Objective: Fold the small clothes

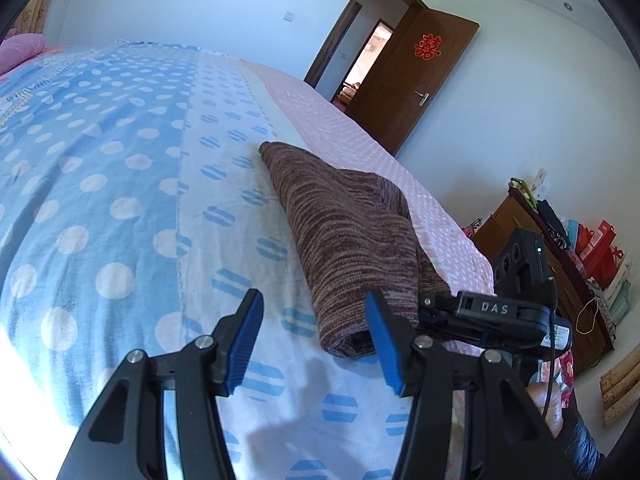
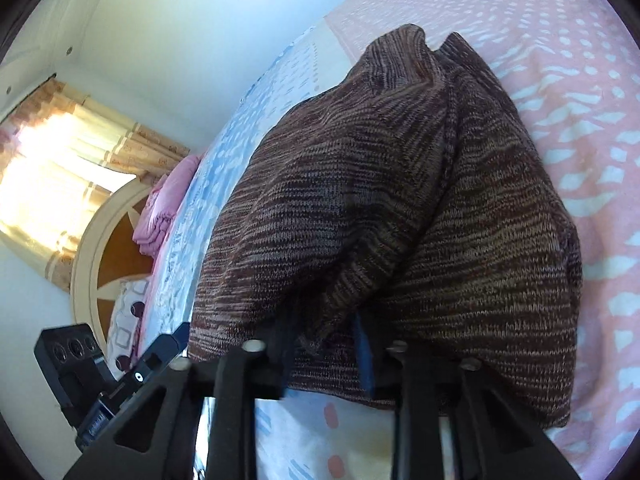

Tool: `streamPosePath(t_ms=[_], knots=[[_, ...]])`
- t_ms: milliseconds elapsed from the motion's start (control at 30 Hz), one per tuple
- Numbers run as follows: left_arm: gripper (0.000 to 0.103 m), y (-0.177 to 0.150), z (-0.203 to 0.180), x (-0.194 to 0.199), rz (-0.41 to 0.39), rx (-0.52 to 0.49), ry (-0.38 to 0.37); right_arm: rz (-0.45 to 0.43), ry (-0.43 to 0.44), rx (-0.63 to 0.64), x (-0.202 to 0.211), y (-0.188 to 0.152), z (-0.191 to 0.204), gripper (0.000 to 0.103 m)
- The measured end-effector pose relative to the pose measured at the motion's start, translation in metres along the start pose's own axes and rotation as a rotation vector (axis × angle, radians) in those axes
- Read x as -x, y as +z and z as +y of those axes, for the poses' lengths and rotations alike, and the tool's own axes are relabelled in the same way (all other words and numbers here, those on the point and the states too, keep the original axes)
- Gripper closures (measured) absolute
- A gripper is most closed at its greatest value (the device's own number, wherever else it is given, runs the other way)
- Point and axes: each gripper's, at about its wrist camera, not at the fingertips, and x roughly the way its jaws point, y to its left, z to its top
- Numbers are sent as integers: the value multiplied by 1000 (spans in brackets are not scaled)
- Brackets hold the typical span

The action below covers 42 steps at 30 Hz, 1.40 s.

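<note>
A brown striped knit garment (image 1: pixel 344 236) lies partly folded on the bed, near its right side. My left gripper (image 1: pixel 316 340) is open and empty, just short of the garment's near end, with its right finger beside the folded edge. My right gripper (image 1: pixel 460 312) reaches into the garment's right side in the left wrist view. In the right wrist view the garment (image 2: pixel 400 200) drapes over my right gripper (image 2: pixel 328 354). Its fingertips are buried in the cloth, a fold bunched between them. The jaws stand fairly wide apart.
The bed has a blue-and-white dotted cover (image 1: pixel 120 180) and a pink dotted strip (image 1: pixel 360 136) along the right edge. A wooden cabinet (image 1: pixel 560 280) with bags stands right of the bed. A brown door (image 1: pixel 408 76) is open at the back. Pink bedding (image 2: pixel 160 208) lies by the headboard.
</note>
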Motion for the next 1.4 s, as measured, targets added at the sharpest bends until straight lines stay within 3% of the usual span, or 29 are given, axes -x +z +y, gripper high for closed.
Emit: streamPosePath(t_ms=[100,333,467,567,800,900,933,1033,1067,1200,1267,1333,1400], knots=[[47,2,2,3,-3,3,3,-8,-17,26,14,4,4,97],[47,4,3,2,-1,-3,2,-58,-195,191,81,20,18,97],[47,4,0,-1,7,-22,18,-31,-292,254,98,19,7,98],[47,7,-1,-5,9,-35,29,48,-368,253,82,7,-9,99],[44,37,-12,-18,-17,-114,96,61,-388,270,79,5,-3,97],[39,58,-8,-25,-55,-109,117,-24,-391,282,101,21,6,96],[38,65,-7,-30,-66,-106,128,-75,-387,293,109,30,11,93],[37,79,-4,-48,-82,-91,155,-173,-357,282,111,58,19,45],[37,82,-4,-55,-78,-87,162,-197,-344,275,103,70,20,44],[37,82,-6,-78,-54,-84,184,-218,-334,261,56,111,18,45],[37,82,-7,-87,-42,-84,187,-185,-382,303,22,124,17,57],[37,83,-7,-95,-33,-77,180,-152,-443,340,-4,131,16,62],[37,83,-9,-102,-28,-85,194,-122,-459,359,-24,134,11,82]])
